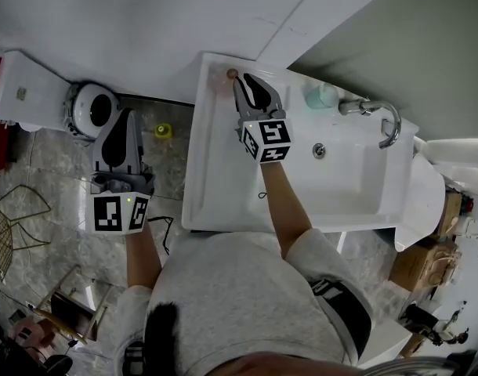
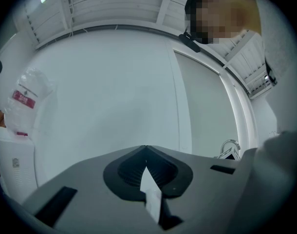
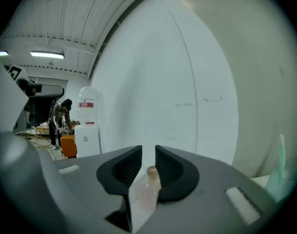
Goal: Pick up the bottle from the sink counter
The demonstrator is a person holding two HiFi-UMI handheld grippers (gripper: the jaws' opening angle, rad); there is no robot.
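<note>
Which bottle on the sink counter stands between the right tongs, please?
The small pinkish bottle with the brown cap, at the counter's left corner; the teal bottle stands by the tap.

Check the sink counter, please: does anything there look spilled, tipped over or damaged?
Nothing stands out. The small bottle stands upright at the far left corner of the sink counter, between the open jaws of the right gripper, and no spill shows around it.
</note>
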